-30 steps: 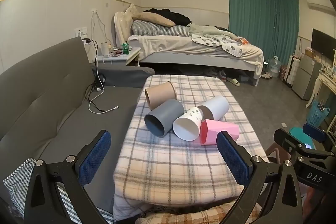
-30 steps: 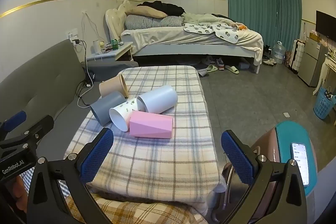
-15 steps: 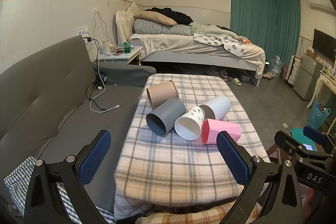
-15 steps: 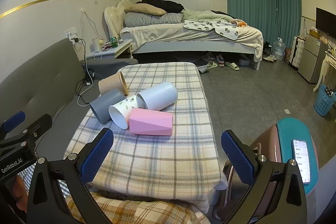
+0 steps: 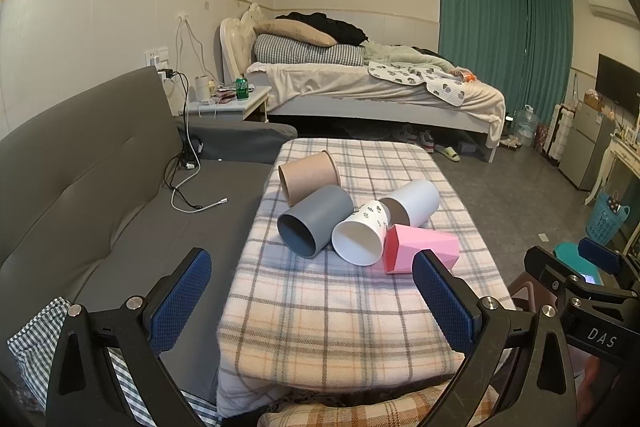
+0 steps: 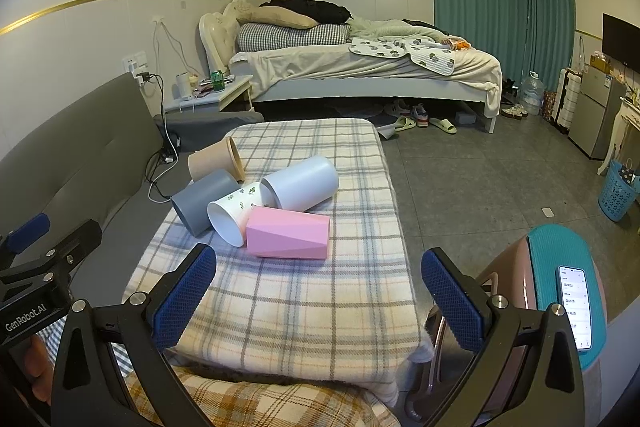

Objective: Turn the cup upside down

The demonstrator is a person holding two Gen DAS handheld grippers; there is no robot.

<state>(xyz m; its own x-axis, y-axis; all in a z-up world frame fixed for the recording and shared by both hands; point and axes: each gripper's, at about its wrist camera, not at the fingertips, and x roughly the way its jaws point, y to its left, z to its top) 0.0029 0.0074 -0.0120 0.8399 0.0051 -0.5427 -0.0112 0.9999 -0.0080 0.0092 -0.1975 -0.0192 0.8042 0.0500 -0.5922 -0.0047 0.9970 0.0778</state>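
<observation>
Several cups lie on their sides in a cluster on a plaid-covered table: a beige cup, a grey cup, a white patterned cup, a pale blue cup and a faceted pink cup. In the right wrist view they are the beige, grey, white, pale blue and pink cups. My left gripper is open and empty, short of the cups. My right gripper is open and empty, nearer than the pink cup.
A grey sofa with cables runs along the table's left side. A stool with a teal seat and a phone stands at the right. A bed and nightstand are at the back. Tiled floor lies right of the table.
Both views have shifted slightly, with the cups sitting a little lower and nearer in the frames. The cups have not moved on the table and both grippers stay open.
</observation>
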